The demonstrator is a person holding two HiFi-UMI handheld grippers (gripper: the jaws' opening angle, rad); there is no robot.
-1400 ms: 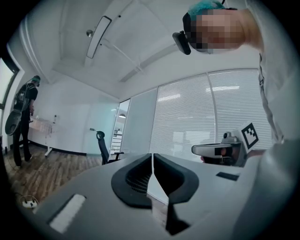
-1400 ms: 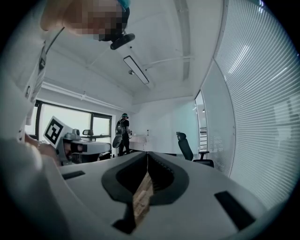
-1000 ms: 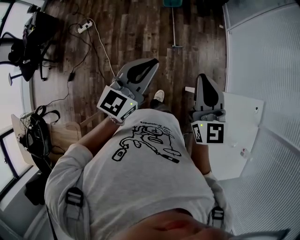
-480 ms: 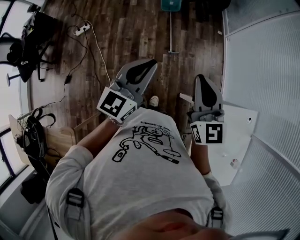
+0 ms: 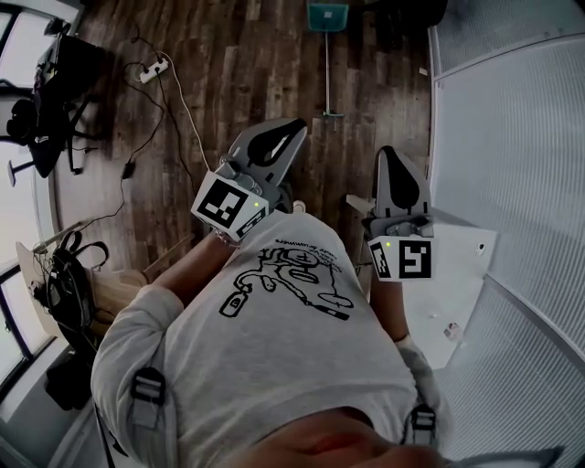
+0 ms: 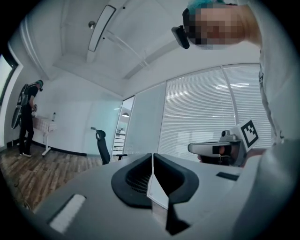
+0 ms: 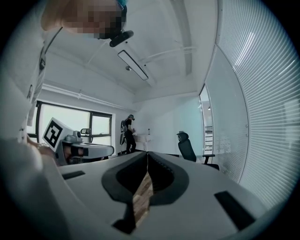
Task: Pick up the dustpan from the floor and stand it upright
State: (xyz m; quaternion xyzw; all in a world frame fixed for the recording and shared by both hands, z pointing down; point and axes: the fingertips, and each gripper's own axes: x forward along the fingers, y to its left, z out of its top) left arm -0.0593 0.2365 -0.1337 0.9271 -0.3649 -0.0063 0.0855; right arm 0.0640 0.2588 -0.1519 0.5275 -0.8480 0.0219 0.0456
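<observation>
Head view: the left gripper and right gripper both have jaws pressed together, empty; the dustpan lies well ahead of both.

Open wood floor ahead, dustpan beyond, cable left, wall right

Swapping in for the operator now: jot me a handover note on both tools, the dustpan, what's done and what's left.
Left tool: shut, nothing between its jaws, held out in front of the body.
Right tool: shut, empty, beside the left one.
Teal plastic dustpan with a long thin handle: appears to lie flat on the dark wooden floor ahead, beyond both tools, handle end towards us, untouched.
Done: nothing yet.
Left: reach the dustpan, grip it, lift it, stand it upright.
</observation>
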